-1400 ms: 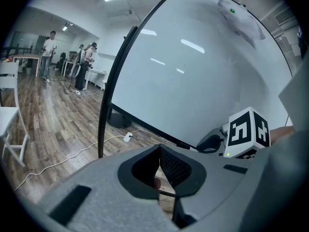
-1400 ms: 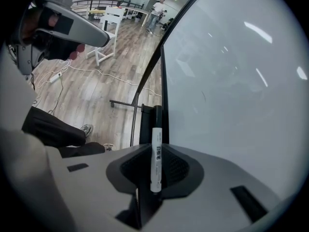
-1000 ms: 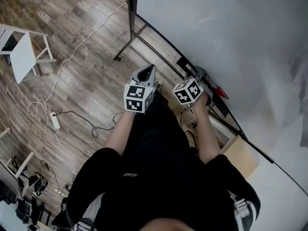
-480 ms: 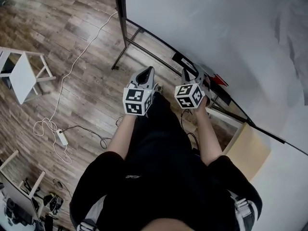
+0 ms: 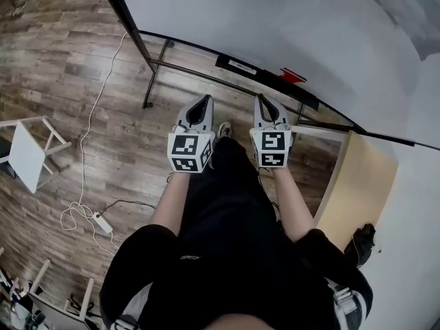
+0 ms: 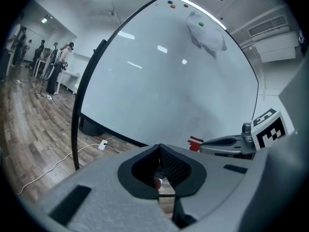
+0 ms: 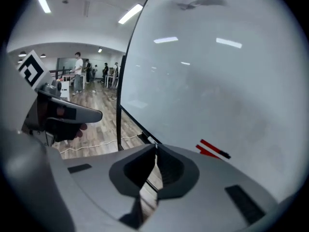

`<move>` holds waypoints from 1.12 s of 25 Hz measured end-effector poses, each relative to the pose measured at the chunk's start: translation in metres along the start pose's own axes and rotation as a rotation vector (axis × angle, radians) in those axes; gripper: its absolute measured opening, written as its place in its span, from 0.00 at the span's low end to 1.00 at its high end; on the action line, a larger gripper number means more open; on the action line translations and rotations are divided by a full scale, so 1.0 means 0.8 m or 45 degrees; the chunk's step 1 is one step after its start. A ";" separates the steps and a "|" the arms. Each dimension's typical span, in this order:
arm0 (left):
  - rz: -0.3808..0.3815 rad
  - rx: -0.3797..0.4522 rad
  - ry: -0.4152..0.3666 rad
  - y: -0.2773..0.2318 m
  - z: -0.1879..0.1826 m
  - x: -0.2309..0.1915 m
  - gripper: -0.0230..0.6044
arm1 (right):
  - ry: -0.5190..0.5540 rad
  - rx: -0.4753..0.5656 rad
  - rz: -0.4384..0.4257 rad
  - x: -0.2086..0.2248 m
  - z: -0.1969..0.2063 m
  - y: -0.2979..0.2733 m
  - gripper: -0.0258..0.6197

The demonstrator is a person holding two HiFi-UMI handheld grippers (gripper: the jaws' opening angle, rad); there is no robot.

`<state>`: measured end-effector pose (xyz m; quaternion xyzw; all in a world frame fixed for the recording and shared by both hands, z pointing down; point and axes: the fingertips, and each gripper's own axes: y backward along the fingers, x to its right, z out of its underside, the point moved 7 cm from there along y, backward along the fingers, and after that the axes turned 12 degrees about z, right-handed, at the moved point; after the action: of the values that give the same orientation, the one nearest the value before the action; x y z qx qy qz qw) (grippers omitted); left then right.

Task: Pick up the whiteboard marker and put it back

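Note:
Two red whiteboard markers [image 5: 292,74] lie side by side on the ledge at the bottom of the whiteboard [image 5: 289,19]; they also show in the right gripper view as markers [image 7: 213,150] and in the left gripper view as markers [image 6: 195,142]. My right gripper [image 5: 262,99] hangs in the air short of the ledge, left of the markers. Its jaws have just been closing, stand shut, and hold nothing. My left gripper [image 5: 205,99] floats beside it, also shut and holding nothing. Both point towards the board.
A black eraser with a white label [image 5: 237,65] sits on the ledge left of the markers. The board's dark stand legs [image 5: 152,67] rest on the wood floor. A white cable and power strip [image 5: 102,222] lie at the left, near a white stool [image 5: 27,153]. A tan panel [image 5: 357,184] stands at the right.
Both grippers have lifted and drawn back from the ledge. The right gripper, earlier down by the red markers, has rolled upright and now sits apart from them.

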<state>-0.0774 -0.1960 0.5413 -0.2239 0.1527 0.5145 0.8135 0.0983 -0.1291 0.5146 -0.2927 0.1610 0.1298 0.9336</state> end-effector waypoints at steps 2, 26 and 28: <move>0.028 0.002 -0.015 -0.004 -0.003 0.016 0.05 | -0.054 0.027 0.021 0.013 0.006 0.021 0.04; 0.012 0.084 -0.223 -0.005 0.041 0.293 0.05 | -0.333 0.379 0.034 0.170 0.102 0.225 0.04; 0.011 0.107 -0.263 0.002 0.041 0.323 0.05 | -0.340 0.412 0.036 0.183 0.110 0.249 0.04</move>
<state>0.0317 0.0206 0.4452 -0.1348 0.0905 0.5313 0.8315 0.1851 0.1029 0.4275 -0.1170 0.0587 0.1528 0.9795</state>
